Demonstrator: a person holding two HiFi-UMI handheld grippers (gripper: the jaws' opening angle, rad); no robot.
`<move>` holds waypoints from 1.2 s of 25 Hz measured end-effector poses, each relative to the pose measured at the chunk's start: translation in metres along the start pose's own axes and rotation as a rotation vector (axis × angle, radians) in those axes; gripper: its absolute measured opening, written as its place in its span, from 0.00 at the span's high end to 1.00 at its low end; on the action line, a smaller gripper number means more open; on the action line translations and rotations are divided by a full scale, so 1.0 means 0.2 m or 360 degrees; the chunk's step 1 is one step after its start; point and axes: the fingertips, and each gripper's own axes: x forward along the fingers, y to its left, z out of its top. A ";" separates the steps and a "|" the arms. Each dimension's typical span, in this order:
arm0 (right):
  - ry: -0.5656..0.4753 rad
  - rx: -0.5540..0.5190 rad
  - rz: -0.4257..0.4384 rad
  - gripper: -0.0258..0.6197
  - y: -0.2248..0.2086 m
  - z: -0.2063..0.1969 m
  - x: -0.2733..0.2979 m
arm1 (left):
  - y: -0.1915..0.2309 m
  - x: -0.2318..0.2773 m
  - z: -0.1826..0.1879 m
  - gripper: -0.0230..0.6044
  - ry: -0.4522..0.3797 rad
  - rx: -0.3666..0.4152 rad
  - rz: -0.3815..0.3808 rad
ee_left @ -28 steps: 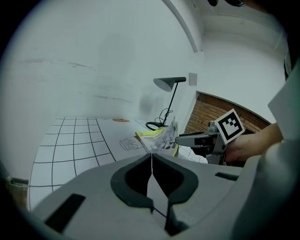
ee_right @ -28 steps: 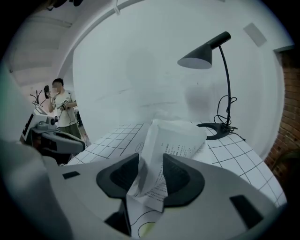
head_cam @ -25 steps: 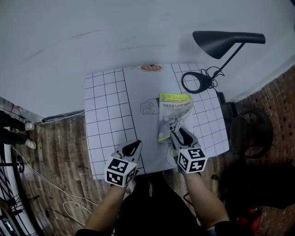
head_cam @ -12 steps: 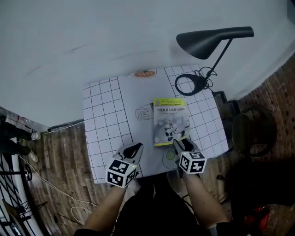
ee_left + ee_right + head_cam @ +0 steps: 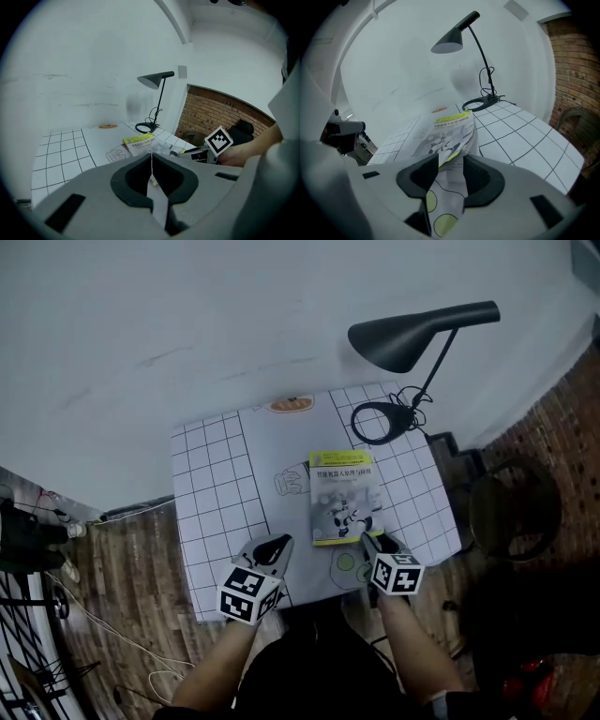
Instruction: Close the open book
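Note:
The book point(image 5: 345, 498), with a yellow band and a robot drawing on its cover, lies closed and flat on the white grid mat point(image 5: 216, 484); it also shows in the left gripper view as the book point(image 5: 140, 143). My right gripper point(image 5: 368, 540) sits at the book's near right corner. In the right gripper view the book point(image 5: 445, 133) reaches just into the right gripper point(image 5: 451, 159), whose jaws stand apart and have just been closing a little; the pads do not press on it. My left gripper point(image 5: 277, 546) hovers over the mat's near edge, left of the book. The left gripper point(image 5: 151, 155) holds nothing, its jaws together.
A black desk lamp point(image 5: 412, 334) leans over the back right, its ring base point(image 5: 380, 418) and cord on the mat just behind the book. An orange sticker point(image 5: 292, 406) marks the mat's far edge. Wooden floor and a dark chair point(image 5: 506, 512) lie to the right.
The raised cover has come down and the book now lies closed. My right gripper drew back and down to the book's near corner. My left gripper lifted slightly.

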 end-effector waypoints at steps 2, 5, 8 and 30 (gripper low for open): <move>0.0004 -0.0040 -0.0033 0.71 0.00 0.01 -0.01 | 0.01 -0.02 0.02 0.95 -0.0027 -0.0008 -0.0009; 0.0065 -0.0104 -0.0092 0.72 -0.03 0.01 0.00 | 0.03 -0.05 0.04 0.95 -0.0069 -0.0017 -0.0019; 0.0123 -0.0085 -0.0139 0.72 -0.06 -0.01 0.00 | 0.03 -0.08 0.05 0.95 -0.0099 -0.0028 -0.0036; 0.0199 -0.0144 0.0319 0.80 -0.22 0.02 -0.09 | -0.27 0.08 0.16 0.95 -0.0123 -0.0118 0.0274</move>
